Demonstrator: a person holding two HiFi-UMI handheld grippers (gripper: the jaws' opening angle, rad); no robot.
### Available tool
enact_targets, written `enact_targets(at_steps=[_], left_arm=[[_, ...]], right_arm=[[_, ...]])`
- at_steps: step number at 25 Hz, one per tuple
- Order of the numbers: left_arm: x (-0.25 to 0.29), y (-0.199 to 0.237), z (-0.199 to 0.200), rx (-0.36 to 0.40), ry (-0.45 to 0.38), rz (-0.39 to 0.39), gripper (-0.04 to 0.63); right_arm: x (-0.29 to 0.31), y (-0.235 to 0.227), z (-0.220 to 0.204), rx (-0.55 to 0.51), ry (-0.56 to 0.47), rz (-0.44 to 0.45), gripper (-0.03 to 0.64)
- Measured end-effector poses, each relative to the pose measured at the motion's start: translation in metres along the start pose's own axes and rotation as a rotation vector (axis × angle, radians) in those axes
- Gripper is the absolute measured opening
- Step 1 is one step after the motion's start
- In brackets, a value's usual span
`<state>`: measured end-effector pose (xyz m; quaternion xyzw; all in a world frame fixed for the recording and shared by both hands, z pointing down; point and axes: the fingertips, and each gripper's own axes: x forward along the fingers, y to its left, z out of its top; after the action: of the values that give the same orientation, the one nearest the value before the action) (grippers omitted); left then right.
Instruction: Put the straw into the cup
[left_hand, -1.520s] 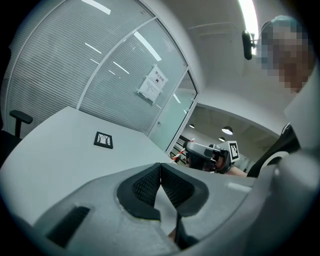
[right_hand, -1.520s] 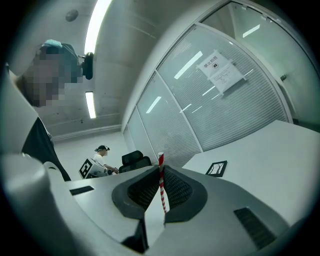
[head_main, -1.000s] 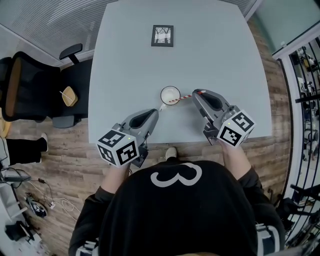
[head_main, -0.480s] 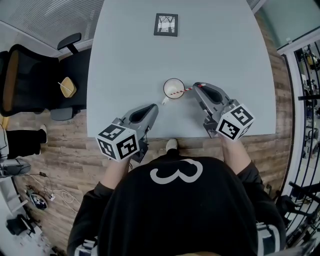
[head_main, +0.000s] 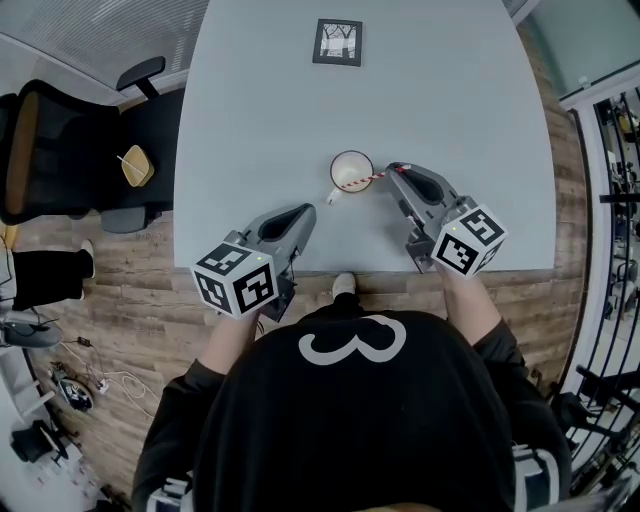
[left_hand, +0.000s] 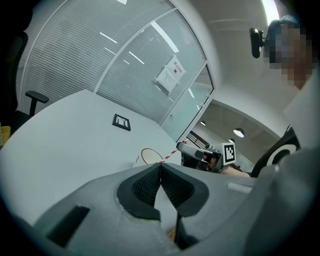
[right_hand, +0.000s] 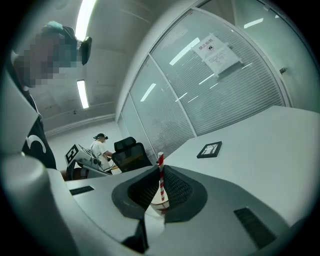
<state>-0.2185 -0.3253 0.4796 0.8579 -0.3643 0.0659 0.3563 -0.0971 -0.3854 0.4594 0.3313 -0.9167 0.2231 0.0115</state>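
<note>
A white cup (head_main: 352, 171) stands upright on the grey table (head_main: 260, 120), near its front edge. My right gripper (head_main: 392, 171) sits just right of the cup, shut on a red-and-white striped straw (head_main: 366, 181). The straw slants across the cup's rim with its free end inside the mouth. In the right gripper view the straw (right_hand: 161, 175) stands pinched between the pads, with the cup (right_hand: 159, 205) just beyond. My left gripper (head_main: 305, 213) rests lower left of the cup, apart from it, jaws shut with nothing between them. The left gripper view shows the cup (left_hand: 148, 156) and straw (left_hand: 169, 154) ahead.
A small framed marker card (head_main: 338, 42) lies at the table's far side. A black office chair (head_main: 60, 160) stands left of the table on the wooden floor. Behind it, the right gripper view shows a person (right_hand: 100, 147). Glass partitions with blinds bound the room.
Both grippers have sunk a little toward the table. The straw stays in the right gripper, angled into the cup. The left gripper stays shut.
</note>
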Motion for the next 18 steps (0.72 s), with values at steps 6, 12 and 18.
enact_targets(at_steps=[6, 12, 18], left_arm=[[-0.004, 0.008, -0.004, 0.002, 0.015, 0.026, 0.017], [0.000, 0.007, -0.012, -0.018, 0.026, 0.032, 0.017], [0.004, 0.002, -0.015, -0.008, 0.038, 0.029, 0.017]], right_arm=[[-0.001, -0.005, -0.004, 0.016, 0.003, -0.002, 0.031], [-0.003, -0.013, -0.005, 0.096, -0.018, -0.017, 0.031], [-0.005, -0.017, -0.007, 0.145, -0.031, -0.010, 0.031]])
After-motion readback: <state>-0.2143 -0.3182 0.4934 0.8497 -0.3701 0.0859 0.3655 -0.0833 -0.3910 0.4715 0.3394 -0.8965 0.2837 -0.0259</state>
